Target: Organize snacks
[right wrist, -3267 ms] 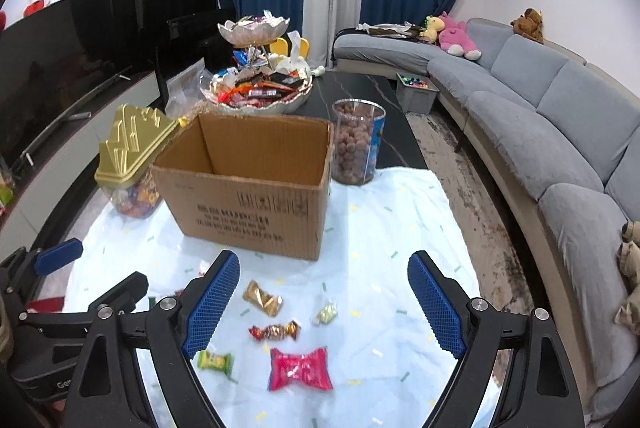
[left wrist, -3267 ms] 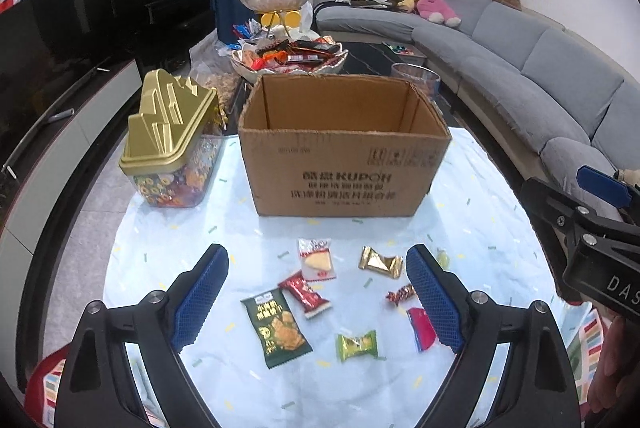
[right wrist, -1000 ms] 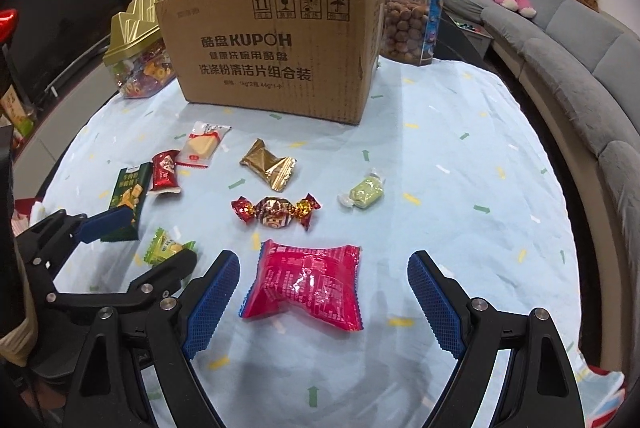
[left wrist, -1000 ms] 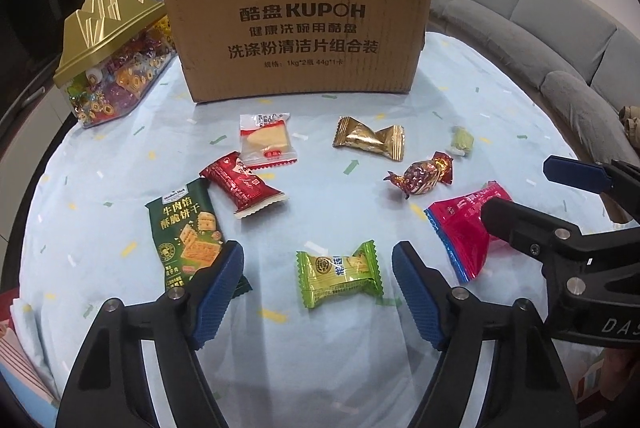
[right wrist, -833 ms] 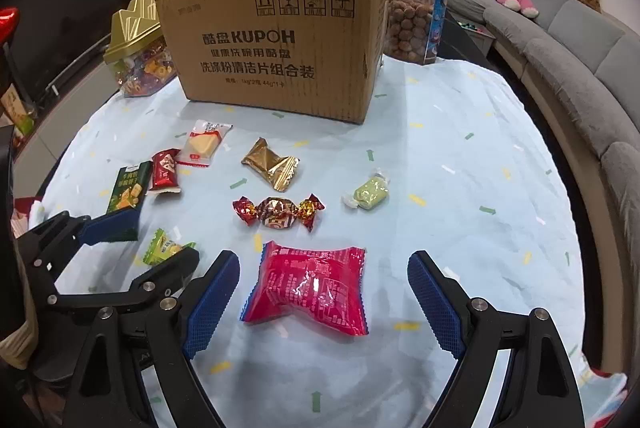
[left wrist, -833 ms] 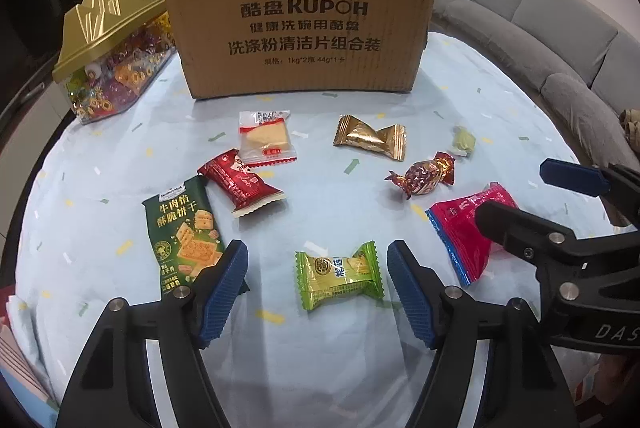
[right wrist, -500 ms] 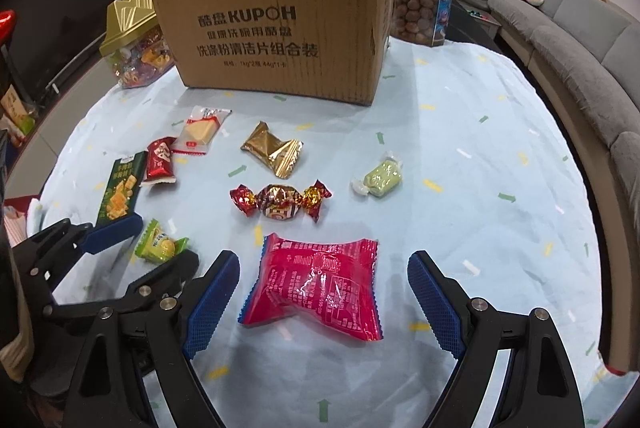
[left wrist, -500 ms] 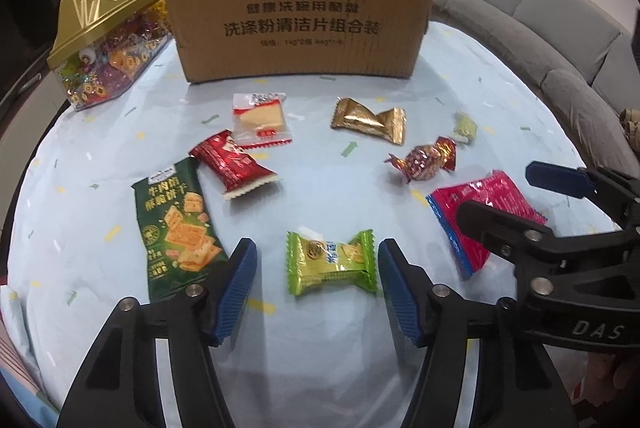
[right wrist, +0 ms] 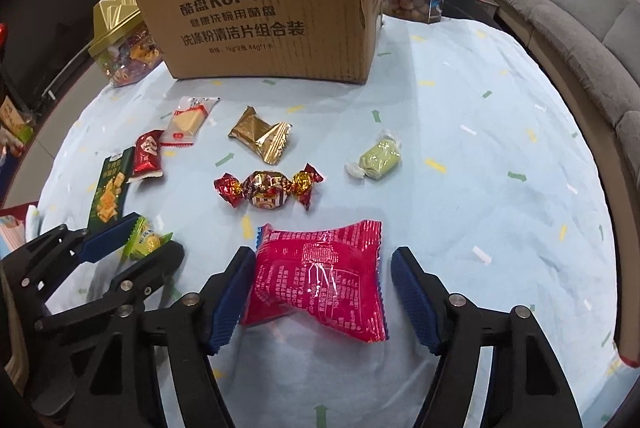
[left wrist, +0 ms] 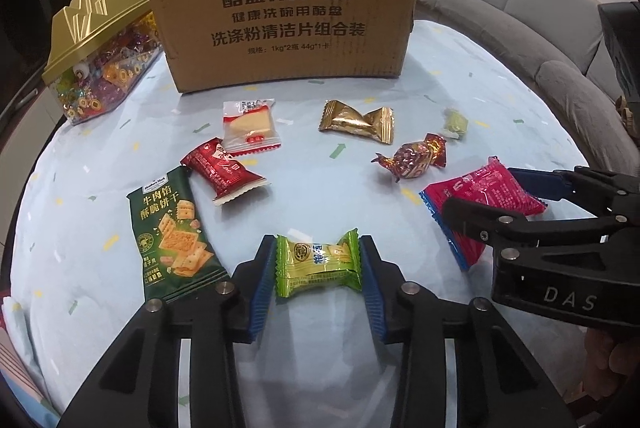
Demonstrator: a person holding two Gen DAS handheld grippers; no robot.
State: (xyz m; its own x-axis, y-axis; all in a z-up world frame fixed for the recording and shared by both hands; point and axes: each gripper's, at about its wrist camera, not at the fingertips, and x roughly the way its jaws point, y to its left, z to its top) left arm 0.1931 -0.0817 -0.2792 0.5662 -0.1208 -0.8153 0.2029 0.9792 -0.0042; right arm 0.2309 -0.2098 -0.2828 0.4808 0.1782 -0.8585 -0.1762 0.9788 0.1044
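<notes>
A green wrapped candy (left wrist: 318,264) lies on the light blue cloth between my left gripper's (left wrist: 318,268) blue pads. Its jaws are closing and touch both crimped ends. In the right wrist view the same candy (right wrist: 144,238) sits in the left gripper (right wrist: 140,248) at the lower left. A red foil packet (right wrist: 320,276) lies flat between my right gripper's (right wrist: 320,268) closing jaws, with a small gap at the right pad. The open cardboard box (left wrist: 280,16) stands behind the snacks.
Loose on the cloth are a dark green cracker packet (left wrist: 172,236), a red bar (left wrist: 222,168), a white packet (left wrist: 250,124), a gold candy (left wrist: 354,120), a twisted red candy (left wrist: 412,160) and a pale green sweet (left wrist: 454,122). A gold-lidded jar (left wrist: 92,52) stands left of the box, and a grey sofa (left wrist: 540,20) lies to the right.
Both grippers have come down close over the cloth. The left jaws have narrowed onto the green candy. The right jaws have narrowed around the red packet.
</notes>
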